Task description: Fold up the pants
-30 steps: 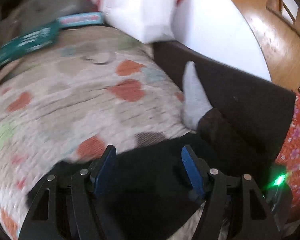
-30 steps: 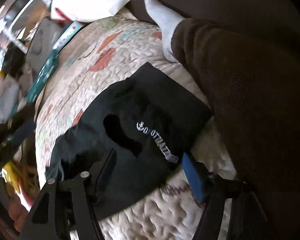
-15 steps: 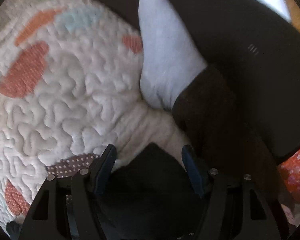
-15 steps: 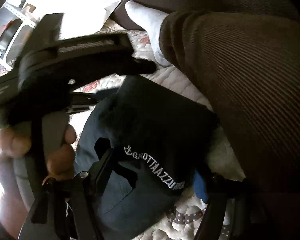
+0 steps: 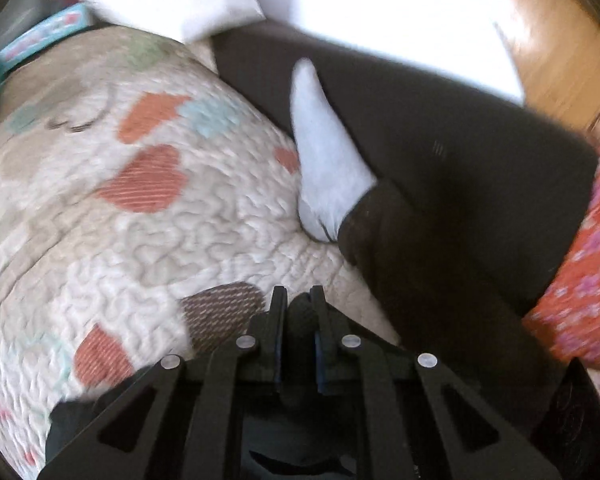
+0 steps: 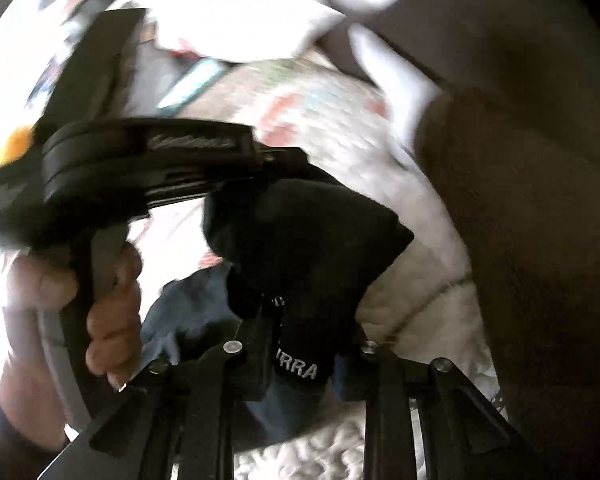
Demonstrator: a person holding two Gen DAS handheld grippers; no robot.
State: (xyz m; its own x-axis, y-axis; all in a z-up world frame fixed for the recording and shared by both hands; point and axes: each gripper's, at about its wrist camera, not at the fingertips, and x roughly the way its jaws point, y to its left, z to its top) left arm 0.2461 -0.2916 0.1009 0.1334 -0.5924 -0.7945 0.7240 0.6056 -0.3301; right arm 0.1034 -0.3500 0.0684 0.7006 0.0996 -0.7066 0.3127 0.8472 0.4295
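Left wrist view: my left hand-held gripper [image 5: 298, 300] pinches the pants [image 6: 300, 248] above the quilt [image 5: 140, 220]. My right hand-held gripper [image 6: 300, 344] clamps the near lettered hem. Thin bunched bites could slip out, collapsing the fold.

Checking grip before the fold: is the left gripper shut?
Shut: the left gripper has its fingers nearly together, pinching a bit of the black pants.
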